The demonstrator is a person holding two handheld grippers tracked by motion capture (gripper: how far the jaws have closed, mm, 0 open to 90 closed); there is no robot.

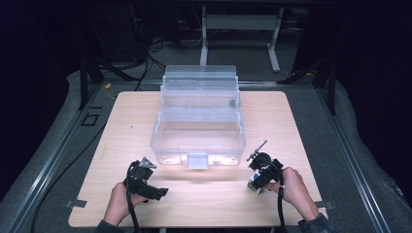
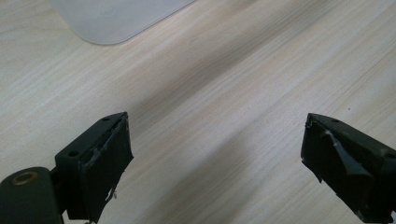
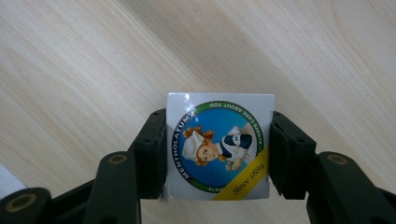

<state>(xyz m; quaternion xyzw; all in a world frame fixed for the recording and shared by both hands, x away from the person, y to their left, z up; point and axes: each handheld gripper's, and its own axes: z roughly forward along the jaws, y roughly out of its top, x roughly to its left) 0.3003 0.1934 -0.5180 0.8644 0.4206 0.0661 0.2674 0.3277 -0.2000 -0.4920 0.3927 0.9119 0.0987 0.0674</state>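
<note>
One Mentholatum box (image 3: pixel 219 147) sits clamped between the right gripper (image 3: pixel 218 154) jaws, the left gripper (image 2: pixel 215 154) gapes empty beside one clear tiered bin (image 1: pixel 199 114).

Black claws (image 2: pixel 215 163), trailing black cables.

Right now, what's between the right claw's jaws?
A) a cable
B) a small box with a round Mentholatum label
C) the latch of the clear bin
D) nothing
B: in the right gripper view the right claw has its jaws pressed on both sides of the small Mentholatum box, above the wooden table.
</note>
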